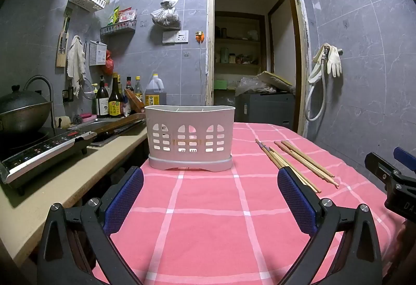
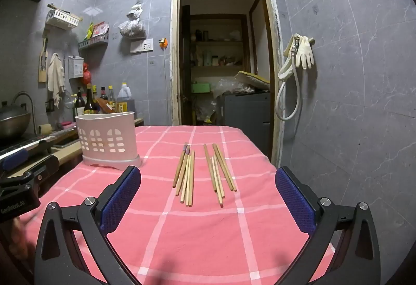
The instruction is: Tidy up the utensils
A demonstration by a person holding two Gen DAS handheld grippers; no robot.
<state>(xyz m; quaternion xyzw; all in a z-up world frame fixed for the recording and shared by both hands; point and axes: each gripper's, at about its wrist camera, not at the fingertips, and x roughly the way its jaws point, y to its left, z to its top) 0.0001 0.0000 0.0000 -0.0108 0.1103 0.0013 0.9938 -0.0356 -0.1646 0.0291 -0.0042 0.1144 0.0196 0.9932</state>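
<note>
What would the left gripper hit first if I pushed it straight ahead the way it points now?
Most likely the white utensil holder, standing centred ahead of the open left gripper. Only bare pink tablecloth lies between. The chopsticks sit off to the right. Depth is uncertain.

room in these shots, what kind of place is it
Most likely a small home kitchen: a wok sits on a cooktop beside a sink, sauce bottles line the tiled wall, and chopsticks lie near a utensil basket.

Each wrist camera looks forward between its own jaws, low over the pink tablecloth (image 1: 208, 220); both share the white basket (image 1: 189, 134), chopsticks (image 2: 187, 175) and doorway (image 2: 221, 51)
</note>
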